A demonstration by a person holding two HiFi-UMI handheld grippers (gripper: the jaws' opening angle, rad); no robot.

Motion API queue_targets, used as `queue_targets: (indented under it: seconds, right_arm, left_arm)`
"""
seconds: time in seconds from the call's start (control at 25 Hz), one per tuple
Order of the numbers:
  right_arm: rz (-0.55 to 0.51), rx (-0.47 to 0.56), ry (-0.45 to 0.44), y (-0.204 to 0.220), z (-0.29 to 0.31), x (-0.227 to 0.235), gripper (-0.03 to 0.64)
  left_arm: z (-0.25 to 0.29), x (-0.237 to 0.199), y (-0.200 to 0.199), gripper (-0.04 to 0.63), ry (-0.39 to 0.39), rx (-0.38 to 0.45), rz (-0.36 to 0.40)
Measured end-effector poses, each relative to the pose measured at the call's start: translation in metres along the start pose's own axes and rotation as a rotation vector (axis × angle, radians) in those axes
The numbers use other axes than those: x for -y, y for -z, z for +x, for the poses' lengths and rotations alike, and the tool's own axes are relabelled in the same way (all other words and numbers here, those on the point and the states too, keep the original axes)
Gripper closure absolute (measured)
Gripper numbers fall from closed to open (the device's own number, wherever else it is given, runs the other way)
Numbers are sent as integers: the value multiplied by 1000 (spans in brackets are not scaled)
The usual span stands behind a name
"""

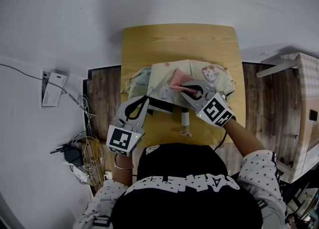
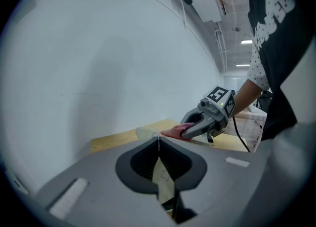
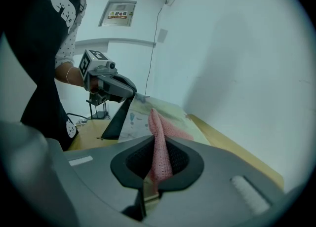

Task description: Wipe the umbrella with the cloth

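Wooden table (image 1: 179, 41), patterned umbrella (image 1: 169, 71) on it

Illumination is even and diffuse from ceiling lamps (image 2: 245, 42), shadows are soft, and both gripper views show fisheye distortion with dark corners.

In the head view the person's black cap (image 1: 179, 173) covers the near edge of the light wooden tabletop (image 1: 149, 39). The right tool (image 1: 185, 87) hides part of the pink knitted cloth (image 1: 177, 81) and of the cream patterned umbrella canopy (image 1: 204, 73); the left tool (image 1: 145, 101) covers the canopy's near-left corner. At the right, pale furniture (image 1: 304, 108) is cut by the picture's edge. The framed wall sign (image 3: 118, 13) in the right gripper view bears print too small to read.
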State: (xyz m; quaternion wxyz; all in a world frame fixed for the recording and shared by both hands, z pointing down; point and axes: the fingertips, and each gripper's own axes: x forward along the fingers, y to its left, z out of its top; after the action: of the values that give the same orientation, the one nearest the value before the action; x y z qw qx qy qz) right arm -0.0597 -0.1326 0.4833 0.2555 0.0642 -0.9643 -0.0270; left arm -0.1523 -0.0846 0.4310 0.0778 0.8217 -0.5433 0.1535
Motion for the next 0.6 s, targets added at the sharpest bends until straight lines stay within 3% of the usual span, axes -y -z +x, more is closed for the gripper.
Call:
queue_targets:
  seconds: [0.6]
  right_arm:
    - [30, -23, -73, 24, -24, -36, 584]
  left_arm:
    - [6, 15, -12, 586, 4, 17, 10]
